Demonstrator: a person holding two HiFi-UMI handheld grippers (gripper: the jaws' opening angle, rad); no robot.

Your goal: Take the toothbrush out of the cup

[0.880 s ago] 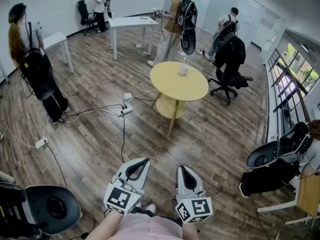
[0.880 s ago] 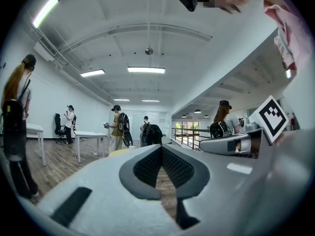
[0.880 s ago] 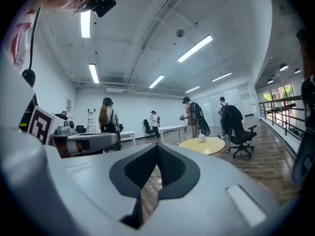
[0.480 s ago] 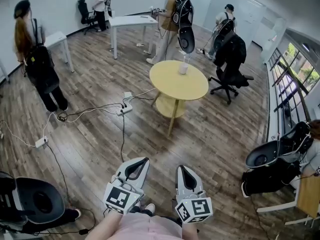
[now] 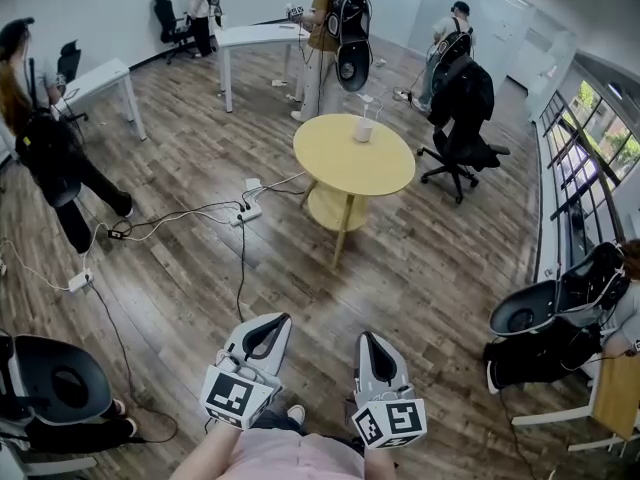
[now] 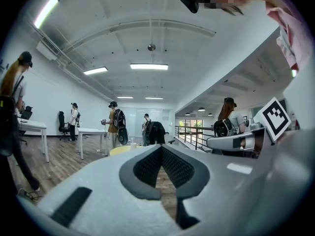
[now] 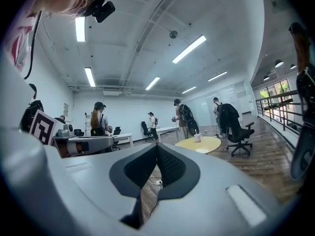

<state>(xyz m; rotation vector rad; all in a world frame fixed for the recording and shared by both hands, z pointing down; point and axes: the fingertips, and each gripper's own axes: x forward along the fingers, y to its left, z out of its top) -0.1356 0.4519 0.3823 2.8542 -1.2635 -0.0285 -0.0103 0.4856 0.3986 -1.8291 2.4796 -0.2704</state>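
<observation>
The task has hardly started. The cup (image 5: 365,130) stands near the far edge of a round yellow table's (image 5: 340,176) top, out in the middle of the room and well apart from both grippers. A thin stalk rises from the cup. It is probably the toothbrush (image 5: 370,109), though it is too small to tell for certain.

The left gripper (image 5: 268,326) and the right gripper (image 5: 368,341) are held side by side, close to the person's body and low over the wooden floor (image 5: 430,268). Both point level towards the table. Their own views show each pair of jaws pressed together at the tips with nothing between them. That fits a carrying pose, judging from how far off the cup is: there is nothing to grasp yet, so the jaws are kept shut and the tools tucked in for the walk over.

Nothing else can be made out on the tabletop, so the cup should be reachable from the near side. A power strip (image 5: 250,215) and loose cables (image 5: 170,223) lie on the floor to the left of the straight path, and they could catch a foot. A black office chair (image 5: 462,118) stands to the right of the table, and a person with a backpack (image 5: 335,28) stands just beyond its far edge. The likeliest next need is to walk closer and spread one pair of jaws before reaching for the stalk.
</observation>
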